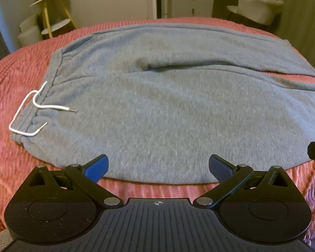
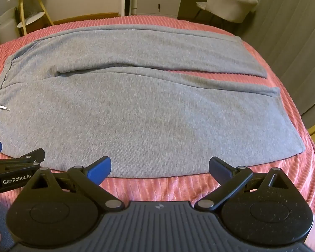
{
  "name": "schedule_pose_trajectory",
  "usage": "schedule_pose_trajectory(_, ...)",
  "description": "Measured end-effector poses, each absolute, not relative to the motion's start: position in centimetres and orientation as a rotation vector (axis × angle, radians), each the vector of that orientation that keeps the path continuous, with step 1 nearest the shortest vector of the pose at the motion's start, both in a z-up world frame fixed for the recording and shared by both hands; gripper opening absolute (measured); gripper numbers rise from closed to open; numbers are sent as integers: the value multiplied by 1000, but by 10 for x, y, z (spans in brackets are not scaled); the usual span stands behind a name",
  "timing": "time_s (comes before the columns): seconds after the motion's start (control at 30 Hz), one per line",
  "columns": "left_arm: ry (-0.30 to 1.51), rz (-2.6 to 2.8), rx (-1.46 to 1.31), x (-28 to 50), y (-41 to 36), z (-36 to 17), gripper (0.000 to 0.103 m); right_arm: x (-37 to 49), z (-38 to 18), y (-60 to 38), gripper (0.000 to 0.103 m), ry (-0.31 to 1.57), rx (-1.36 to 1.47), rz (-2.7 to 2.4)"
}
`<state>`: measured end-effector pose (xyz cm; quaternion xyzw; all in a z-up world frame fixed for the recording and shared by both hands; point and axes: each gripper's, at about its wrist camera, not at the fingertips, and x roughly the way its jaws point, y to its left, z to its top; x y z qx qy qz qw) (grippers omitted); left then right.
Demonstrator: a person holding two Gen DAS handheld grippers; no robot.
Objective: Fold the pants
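Grey sweatpants (image 1: 157, 105) (image 2: 136, 109) lie spread flat on a pink ribbed bedspread (image 1: 14, 79) (image 2: 157, 187), waistband at the left with a white drawstring (image 1: 37, 107), both legs running to the right. My left gripper (image 1: 158, 168) hovers open over the near edge of the pants, close to the waist end, blue pads wide apart with nothing between them. My right gripper (image 2: 159, 169) is open too, above the near edge of the front leg. The left gripper's side shows at the left of the right wrist view. Neither touches the cloth.
Beyond the bed stand a gold tiered side table (image 1: 50, 14) at the back left, a grey cabinet (image 2: 159, 2) and a pale upholstered chair (image 2: 231, 6) at the back right. The bed's edge drops off at the right (image 2: 300, 96).
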<state>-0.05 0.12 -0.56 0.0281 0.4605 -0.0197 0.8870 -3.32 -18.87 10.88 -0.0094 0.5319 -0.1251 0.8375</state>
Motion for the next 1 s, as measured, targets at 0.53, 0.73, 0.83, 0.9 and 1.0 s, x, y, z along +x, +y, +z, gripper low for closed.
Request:
schedule_pose_trajectory(0.53, 964, -42, 52, -2, 3, -8, 103, -32, 106, -188, 100, 1125, -15, -269)
schedule_pose_trajectory(0.73, 965, -42, 52, -2, 3, -8, 103, -32, 105, -189, 100, 1127, -18, -268)
schedule_pose_trajectory(0.83, 967, -42, 51, -3, 3, -9, 103, -32, 105, -189, 100, 1126, -18, -269)
schedule_pose_trajectory(0.9, 969, -42, 50, -3, 4, -9, 103, -32, 105, -189, 100, 1126, -16, -270)
schedule_pose_trajectory(1.0, 970, -42, 49, -2, 4, -9, 103, -32, 105, -188, 100, 1127, -18, -270)
